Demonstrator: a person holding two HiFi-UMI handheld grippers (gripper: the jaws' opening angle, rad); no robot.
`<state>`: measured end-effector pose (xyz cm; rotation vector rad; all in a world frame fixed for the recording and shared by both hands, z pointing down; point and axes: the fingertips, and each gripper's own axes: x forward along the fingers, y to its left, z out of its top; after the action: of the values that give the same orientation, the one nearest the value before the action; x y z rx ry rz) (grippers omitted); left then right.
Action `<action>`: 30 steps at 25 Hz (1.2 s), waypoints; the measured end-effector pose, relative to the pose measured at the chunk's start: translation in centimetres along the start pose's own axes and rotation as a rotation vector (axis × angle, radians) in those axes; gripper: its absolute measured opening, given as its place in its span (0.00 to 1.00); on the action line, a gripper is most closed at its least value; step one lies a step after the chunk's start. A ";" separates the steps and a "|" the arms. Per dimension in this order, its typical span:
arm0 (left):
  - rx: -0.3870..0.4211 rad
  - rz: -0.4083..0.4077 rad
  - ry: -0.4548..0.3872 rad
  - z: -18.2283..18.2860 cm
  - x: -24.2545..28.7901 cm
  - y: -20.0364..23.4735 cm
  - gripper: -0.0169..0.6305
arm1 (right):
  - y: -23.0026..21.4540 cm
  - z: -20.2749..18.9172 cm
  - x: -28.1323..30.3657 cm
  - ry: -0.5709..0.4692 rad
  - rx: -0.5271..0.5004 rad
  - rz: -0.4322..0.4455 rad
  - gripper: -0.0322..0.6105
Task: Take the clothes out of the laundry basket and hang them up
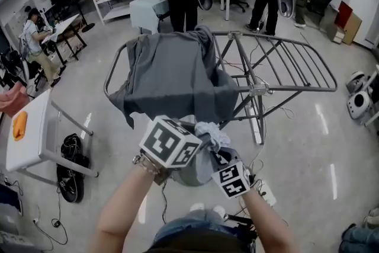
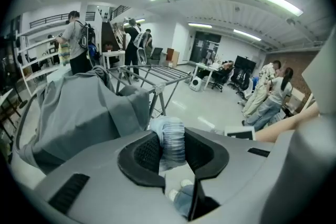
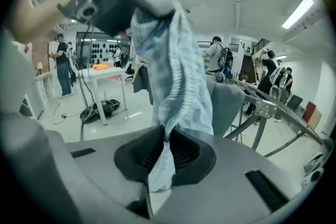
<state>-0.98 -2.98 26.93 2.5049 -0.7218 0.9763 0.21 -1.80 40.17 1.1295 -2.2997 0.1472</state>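
Got the pale blue garment pinched at both ends; jaws of the left gripper clamped on a bunched ribbed fold, jaws of the right gripper squeezed nearly together on a thin strip of it; held up between the two, just in front of the drying rack, close to the grey shirt draped over its left end

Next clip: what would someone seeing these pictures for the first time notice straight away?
In the head view, the big grey shirt draped over the left end of the drying rack at centre catches the eye first. Just below it, the left gripper and right gripper are both shut on a pale blue garment held between them.
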 end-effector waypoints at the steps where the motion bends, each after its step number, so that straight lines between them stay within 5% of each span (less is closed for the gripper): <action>1: 0.015 0.005 0.015 -0.3 0.0 0.8 0.17 | -0.3 0.1 -0.6 -0.007 0.022 0.034 0.10; 5: 0.103 0.003 0.099 -2.2 0.4 3.7 0.17 | -3.7 0.4 -3.8 0.013 0.059 0.050 0.10; 13: 0.378 -0.146 0.187 -3.9 2.0 4.2 0.17 | -12.0 4.4 -10.5 0.120 -0.168 -0.265 0.10; 16: 0.538 -0.137 0.190 -3.1 2.9 3.4 0.17 | -13.5 7.1 -12.9 0.106 -0.206 -0.379 0.10; 21: 0.734 -0.007 0.099 -0.8 4.3 3.4 0.17 | -14.4 10.9 -15.6 0.036 -0.197 -0.455 0.10; 26: 0.752 0.237 -0.111 2.7 5.9 4.7 0.19 | -14.3 13.2 -17.4 -0.024 -0.183 -0.472 0.10; 30: 0.744 0.407 -0.251 6.0 6.2 5.7 0.30 | -15.0 14.5 -18.5 -0.050 -0.201 -0.483 0.10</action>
<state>2.77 -12.55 27.88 3.2423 -1.1461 1.2552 14.11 -3.31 16.06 1.5488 -1.9609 -0.2914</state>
